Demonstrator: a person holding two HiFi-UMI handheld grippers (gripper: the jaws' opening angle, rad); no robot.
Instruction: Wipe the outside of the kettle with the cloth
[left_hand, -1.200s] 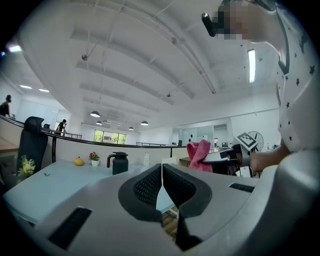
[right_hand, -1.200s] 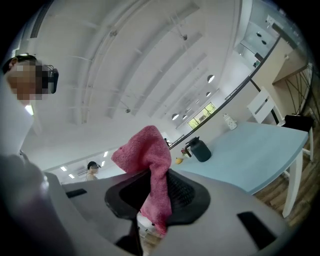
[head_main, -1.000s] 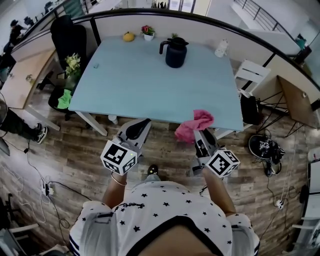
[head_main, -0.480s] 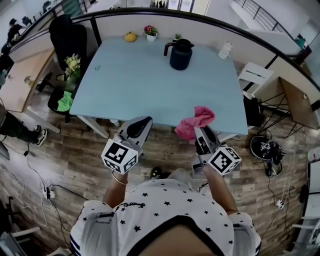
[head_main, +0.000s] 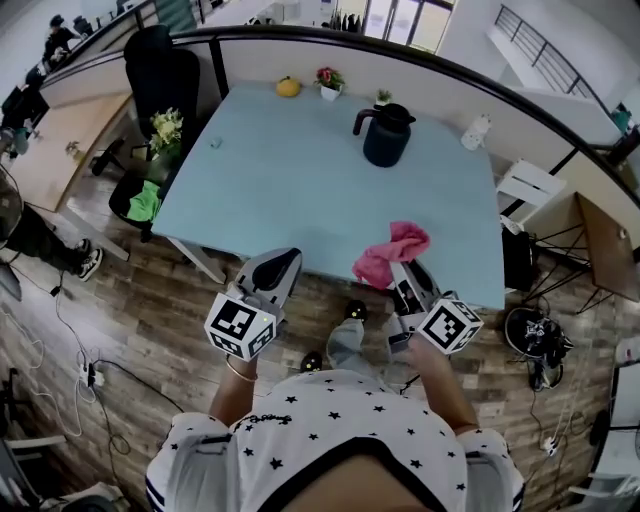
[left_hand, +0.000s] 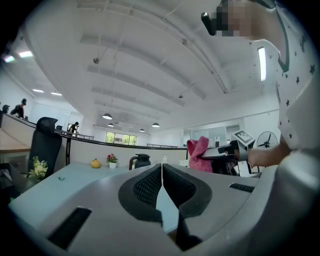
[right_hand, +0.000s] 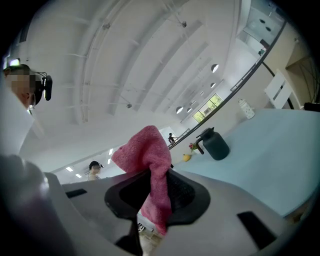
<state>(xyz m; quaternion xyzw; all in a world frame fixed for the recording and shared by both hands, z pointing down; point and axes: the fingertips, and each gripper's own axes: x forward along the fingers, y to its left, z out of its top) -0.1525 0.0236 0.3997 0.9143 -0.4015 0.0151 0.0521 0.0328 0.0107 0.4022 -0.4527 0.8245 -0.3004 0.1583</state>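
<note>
the pale blue surface (head_main: 300, 170) fills the middle of the head view, with wood floor (head_main: 130, 300) around it and a black chair (head_main: 165, 75) at its far left corner. the dark kettle (head_main: 387, 137) stands upright near the far edge, right of centre, handle to the left, well apart from both tongs. the left forearm (head_main: 232, 385) and right forearm (head_main: 440, 380) reach forward from the body side by side, marker cubes up. the left tongs (head_main: 283, 258) hang over the floor just short of the near edge, tips pressed together with nothing between them. the right tongs (head_main: 400, 268) sit at the near edge, clamped on the pink cloth (head_main: 390, 254), which bunches up above the tips over the surface edge and trails down between the pads. along the far edge stand a small pot of flowers (head_main: 327, 82) with a yellow fruit (head_main: 288, 88) just to its left, and a white bottle (head_main: 475, 130) right of the kettle.
</note>
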